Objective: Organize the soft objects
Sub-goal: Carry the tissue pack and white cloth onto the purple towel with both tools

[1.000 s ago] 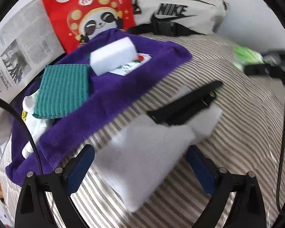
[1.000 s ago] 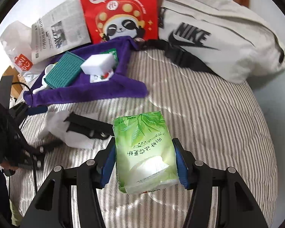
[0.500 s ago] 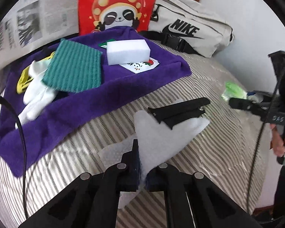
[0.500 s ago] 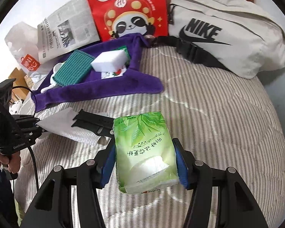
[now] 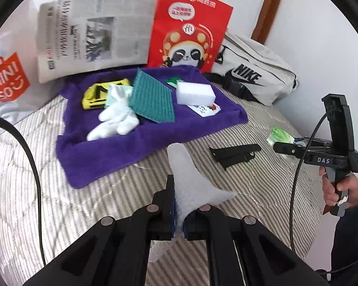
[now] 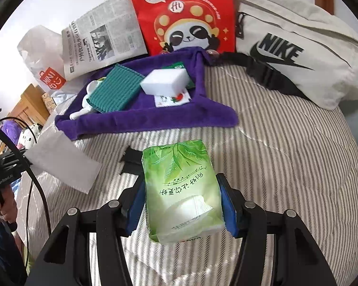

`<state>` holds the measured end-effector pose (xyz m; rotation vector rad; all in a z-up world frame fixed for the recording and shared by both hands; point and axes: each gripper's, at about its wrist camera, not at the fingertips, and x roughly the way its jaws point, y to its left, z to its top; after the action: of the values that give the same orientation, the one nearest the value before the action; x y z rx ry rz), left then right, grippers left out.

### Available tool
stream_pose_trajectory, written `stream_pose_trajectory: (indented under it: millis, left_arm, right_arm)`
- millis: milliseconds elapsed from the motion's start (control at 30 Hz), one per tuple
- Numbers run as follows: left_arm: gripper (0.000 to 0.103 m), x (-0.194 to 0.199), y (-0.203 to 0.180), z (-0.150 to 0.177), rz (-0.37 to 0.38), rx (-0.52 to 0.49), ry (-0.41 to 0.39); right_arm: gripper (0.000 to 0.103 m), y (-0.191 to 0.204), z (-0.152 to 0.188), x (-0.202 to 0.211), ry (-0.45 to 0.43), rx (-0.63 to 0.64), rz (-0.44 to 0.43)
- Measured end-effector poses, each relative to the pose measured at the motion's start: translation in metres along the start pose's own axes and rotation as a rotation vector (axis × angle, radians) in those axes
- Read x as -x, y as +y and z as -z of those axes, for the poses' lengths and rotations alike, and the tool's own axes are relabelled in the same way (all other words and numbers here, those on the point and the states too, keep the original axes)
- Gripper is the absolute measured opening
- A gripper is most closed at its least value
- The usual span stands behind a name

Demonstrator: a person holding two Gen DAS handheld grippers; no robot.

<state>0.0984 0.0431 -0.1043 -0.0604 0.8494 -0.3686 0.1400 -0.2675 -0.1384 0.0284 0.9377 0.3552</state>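
My left gripper (image 5: pixel 178 205) is shut on a white tissue sheet (image 5: pixel 191 178) and holds it above the striped bed; the sheet also shows in the right wrist view (image 6: pixel 59 164). My right gripper (image 6: pixel 182 205) is shut on a green tissue pack (image 6: pixel 181 190), lifted over the bed; it shows small in the left wrist view (image 5: pixel 278 135). A purple towel (image 5: pixel 131 147) lies ahead with a white sponge (image 5: pixel 195 93), a green ribbed cloth (image 5: pixel 152 100), white gloves (image 5: pixel 117 116), a yellow item (image 5: pixel 97 94) and a small card (image 5: pixel 204 109) on it.
A black clip-like part (image 5: pixel 234 153) lies on the striped bedcover (image 5: pixel 262 190). A red panda bag (image 5: pixel 191 31), a newspaper (image 5: pixel 93 33), a Miniso bag (image 5: pixel 7 78) and a beige Nike bag (image 6: pixel 298 52) stand along the back wall.
My left gripper closed on the white sheet and lifted it off the bed, away from the black part. My right gripper kept hold of the green pack and shifted slightly.
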Motion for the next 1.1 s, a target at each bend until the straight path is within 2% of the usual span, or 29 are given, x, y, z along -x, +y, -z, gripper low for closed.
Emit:
stream_pose_trajectory:
  millis: [300, 467, 767, 867, 1100]
  left_arm:
    - [0.005, 0.017, 0.021, -0.006, 0.000, 0.081, -0.051]
    - [0.005, 0.026, 0.024, -0.017, 0.016, 0.082, -0.089]
    - [0.005, 0.040, 0.042, -0.050, -0.036, 0.094, -0.115]
    - [0.005, 0.040, 0.052, -0.060, -0.061, 0.106, -0.119]
    - [0.005, 0.036, 0.070, -0.078, -0.051, 0.132, -0.130]
  right_arm:
    - [0.056, 0.021, -0.019, -0.003, -0.009, 0.039, -0.027]
    - [0.056, 0.029, -0.032, -0.006, -0.014, 0.048, -0.040]
    - [0.056, 0.048, -0.069, -0.019, -0.012, 0.082, -0.049]
    - [0.056, 0.055, -0.086, -0.030, 0.001, 0.097, -0.048]
    - [0.056, 0.068, -0.117, -0.075, 0.108, 0.109, -0.090]
